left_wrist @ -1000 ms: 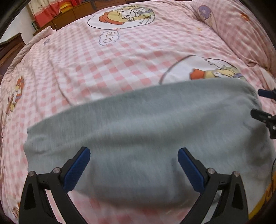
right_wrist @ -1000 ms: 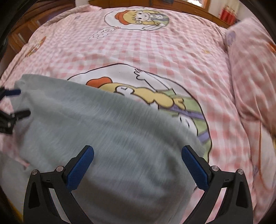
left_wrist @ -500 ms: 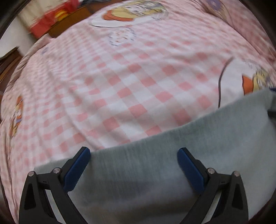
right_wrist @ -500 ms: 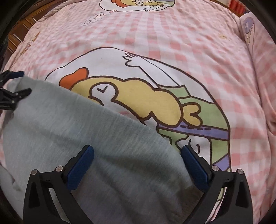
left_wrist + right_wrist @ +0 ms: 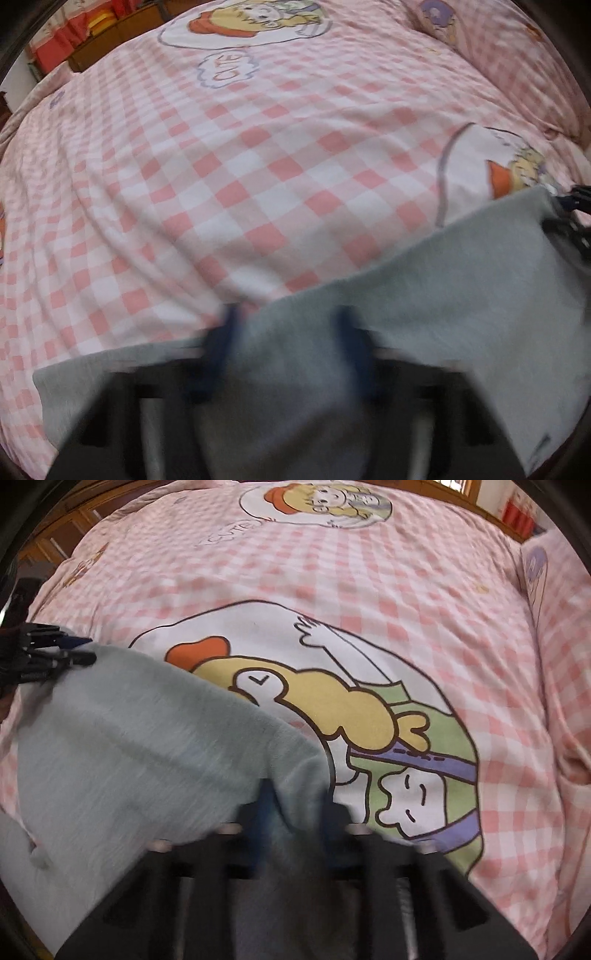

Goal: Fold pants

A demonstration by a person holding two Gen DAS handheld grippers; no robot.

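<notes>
Light grey pants [image 5: 461, 295] lie folded on the pink checked bed cover [image 5: 258, 166]. In the left wrist view my left gripper [image 5: 286, 332] sits at the pants' far edge near their left end. Its jaws are closing, and a bunch of grey cloth fills the gap between the blurred blue pads. In the right wrist view my right gripper [image 5: 299, 805] is shut on the right corner of the pants [image 5: 129, 738], with cloth pinched between its pads. Each gripper shows at the other view's edge: the right gripper [image 5: 576, 210], the left gripper [image 5: 55, 653].
The bed cover [image 5: 369, 590] bears round cartoon prints, one just beyond the pants. A matching pink pillow [image 5: 517, 55] lies at the far right. Wooden furniture [image 5: 110, 55] and red-orange items stand beyond the bed's far left side.
Both grippers dropped onto the pants' far edge and went from wide open to closed around the grey cloth. The left one slid out towards the left end.
</notes>
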